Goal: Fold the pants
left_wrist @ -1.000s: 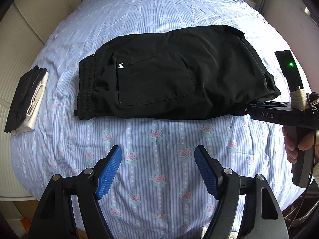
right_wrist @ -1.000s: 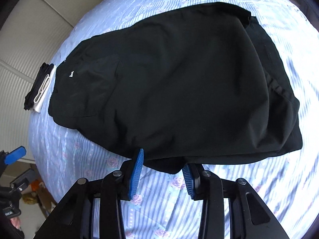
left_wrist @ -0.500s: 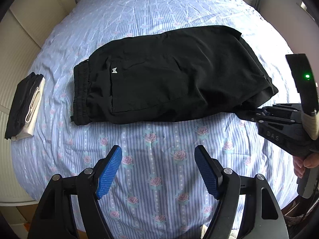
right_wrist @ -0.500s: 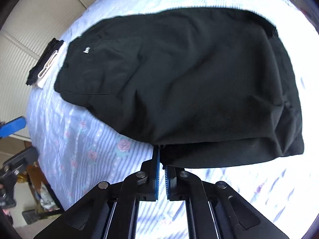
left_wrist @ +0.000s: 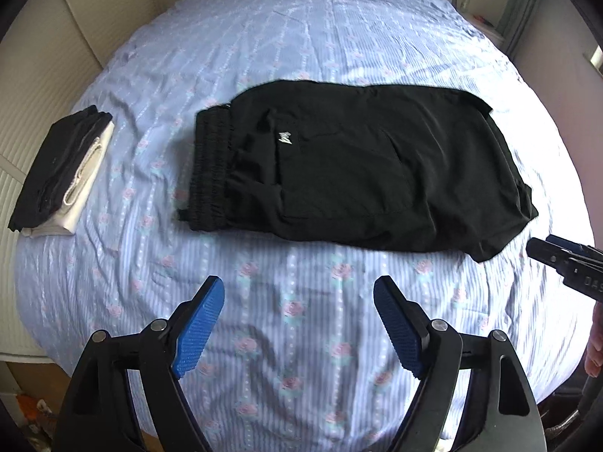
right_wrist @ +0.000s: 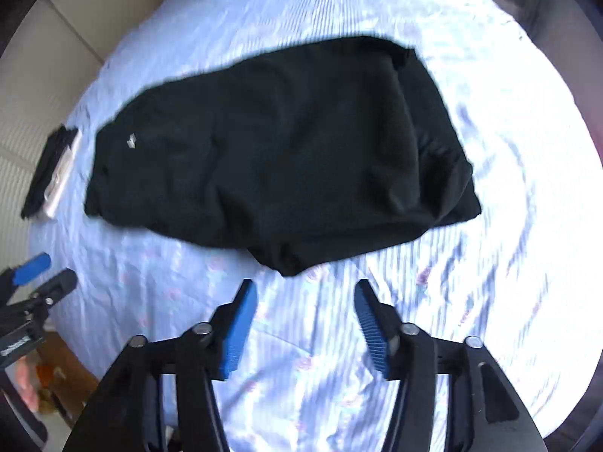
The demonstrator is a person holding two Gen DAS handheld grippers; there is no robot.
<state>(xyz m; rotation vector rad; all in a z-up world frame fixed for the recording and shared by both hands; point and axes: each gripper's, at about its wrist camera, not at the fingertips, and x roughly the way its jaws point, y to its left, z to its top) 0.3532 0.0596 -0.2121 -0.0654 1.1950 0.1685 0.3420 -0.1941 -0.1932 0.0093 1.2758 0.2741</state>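
Observation:
The black pants lie folded in a broad rectangle on the bed, elastic waistband to the left, a small white logo near it. They also show in the right wrist view. My left gripper is open and empty, hovering over bare sheet in front of the pants. My right gripper is open and empty, just short of the pants' near right corner. Its tips show at the right edge of the left wrist view, and the left gripper shows at the left edge of the right wrist view.
The bed has a light blue striped sheet with roses. A small folded stack of black and white clothes lies at the bed's left edge. A pale panelled wall runs along the left side.
My right gripper was shut on the pants' near right corner; it has let go, opened and drawn back. My left gripper has pulled back, staying open.

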